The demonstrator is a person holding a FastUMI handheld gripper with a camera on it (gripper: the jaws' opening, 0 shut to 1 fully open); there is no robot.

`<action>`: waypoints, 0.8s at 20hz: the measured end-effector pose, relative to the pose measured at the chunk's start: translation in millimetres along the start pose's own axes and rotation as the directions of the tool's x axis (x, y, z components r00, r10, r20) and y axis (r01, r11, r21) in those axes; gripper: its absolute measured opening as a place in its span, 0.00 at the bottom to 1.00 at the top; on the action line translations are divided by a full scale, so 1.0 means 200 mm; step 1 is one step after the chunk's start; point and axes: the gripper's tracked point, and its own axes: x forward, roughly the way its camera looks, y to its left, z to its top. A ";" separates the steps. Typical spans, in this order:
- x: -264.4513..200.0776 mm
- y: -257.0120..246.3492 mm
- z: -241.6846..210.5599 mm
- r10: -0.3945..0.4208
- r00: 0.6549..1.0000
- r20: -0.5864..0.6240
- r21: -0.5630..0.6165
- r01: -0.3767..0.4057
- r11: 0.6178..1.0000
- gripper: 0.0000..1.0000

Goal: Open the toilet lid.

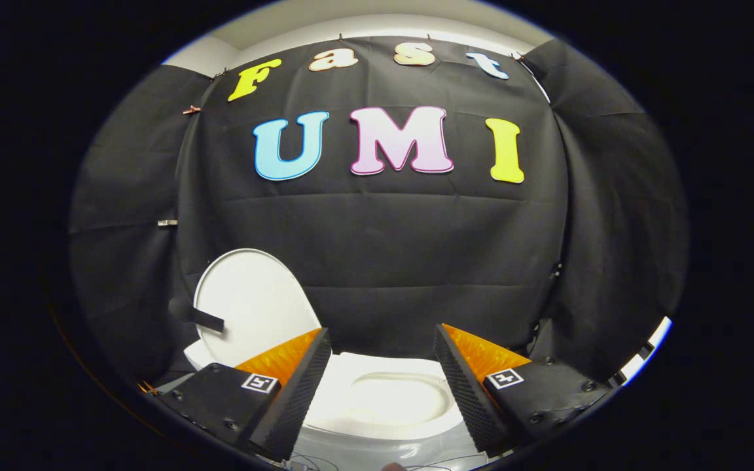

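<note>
The white toilet lid (252, 307) stands raised and upright beyond my left finger, leaning back toward the black cloth wall, with a small dark tab (205, 320) sticking out on its left side. Below it the white seat and open bowl (390, 399) lie between and just ahead of my fingers. My gripper (383, 343) is open, its two fingers spread wide over the bowl with nothing between them and touching nothing.
Black cloth walls (383, 248) close in the booth right behind the toilet and on both sides. A strip of light floor (645, 350) shows beyond the right finger. Thin wires (324, 463) trail in front of the bowl.
</note>
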 end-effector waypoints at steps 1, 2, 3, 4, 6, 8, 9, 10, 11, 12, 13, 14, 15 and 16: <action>0.01 -0.05 -0.01 -0.009 1.000 0.010 -0.006 0.010 1.000 0.99; 0.00 -0.09 -0.02 -0.015 1.000 0.022 -0.011 0.016 1.000 0.99; 0.00 -0.13 -0.03 -0.020 0.999 0.044 -0.019 0.020 1.000 0.99; -0.01 -0.17 -0.03 -0.028 0.998 0.063 -0.025 0.030 0.999 0.99; 0.01 -0.26 -0.07 -0.054 0.994 0.100 -0.029 0.057 0.998 0.99; 0.01 -0.31 -0.11 -0.064 0.990 0.128 -0.021 0.067 0.998 0.99; 0.01 -0.34 -0.12 -0.068 0.988 0.140 -0.010 0.070 0.997 0.99; 0.01 -0.36 -0.13 -0.068 0.987 0.149 0.005 0.068 0.998 0.99; 0.02 -0.37 -0.15 -0.066 0.987 0.148 0.016 0.064 0.998 0.99; 0.03 -0.38 -0.17 -0.070 0.987 0.145 0.018 0.069 0.997 0.99; 0.04 -0.40 -0.19 -0.073 0.987 0.143 0.013 0.072 0.997 0.99; 0.05 -0.40 -0.20 -0.071 0.987 0.142 0.005 0.071 0.997 0.99; 0.05 -0.41 -0.21 -0.074 0.988 0.138 0.000 0.075 0.997 0.99; 0.06 -0.41 -0.21 -0.073 0.988 0.136 -0.003 0.074 0.997 0.99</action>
